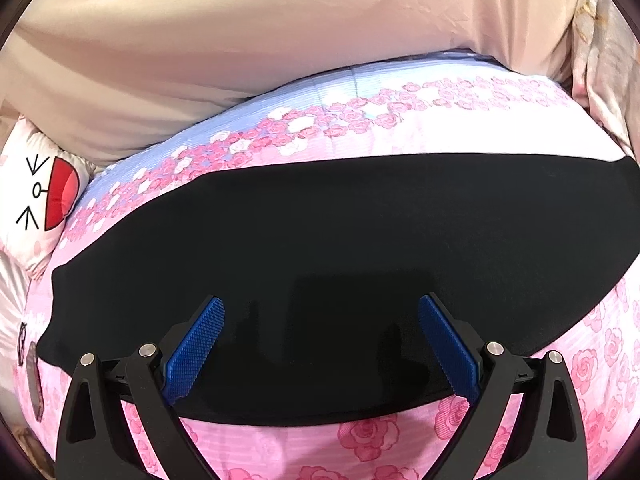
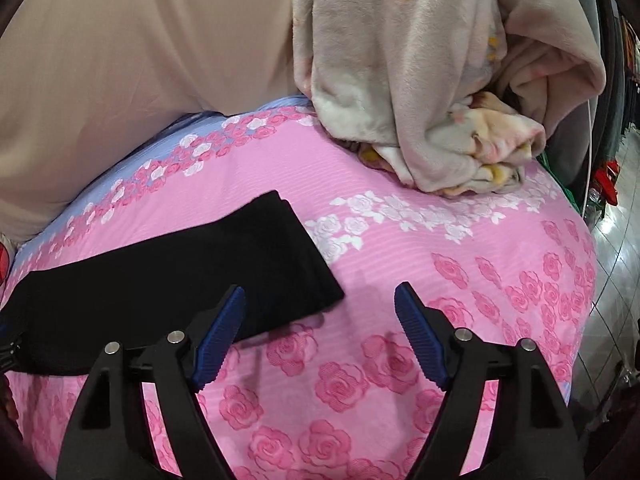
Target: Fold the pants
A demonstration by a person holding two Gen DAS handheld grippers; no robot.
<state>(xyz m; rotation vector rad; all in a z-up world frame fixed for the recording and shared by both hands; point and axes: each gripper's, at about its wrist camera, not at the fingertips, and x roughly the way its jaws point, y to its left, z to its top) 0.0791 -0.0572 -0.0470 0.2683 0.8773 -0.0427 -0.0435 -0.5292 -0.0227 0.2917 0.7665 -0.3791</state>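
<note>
Two sets of tongs hung over a bed, and neither held anything. In the left wrist view the black pants [image 1: 340,264] lay flat across the pink rose sheet [image 1: 360,440] as one long band; their right end ran out toward the frame edge and their near hem passed behind the tong arms, so the full outline could not be traced. The cloth was so dark that folds or seams were hard to make out. The left tongs [image 1: 320,344] stood wide apart above the near edge of the pants, tilted down toward them; whether the blue pads [image 1: 196,348] touched the cloth could not be told.

In the right wrist view one narrow end of the pants [image 2: 192,280] lay to the left, its other part cut off by the frame. The right tongs [image 2: 320,336] were spread apart, angled down over bare sheet just right of that end, the left pad overlapping the pants' near corner in view. A grey blanket [image 2: 420,100] was heaped at the far right of the bed, and a beige cloth [image 2: 140,60] filled the far left.
</note>
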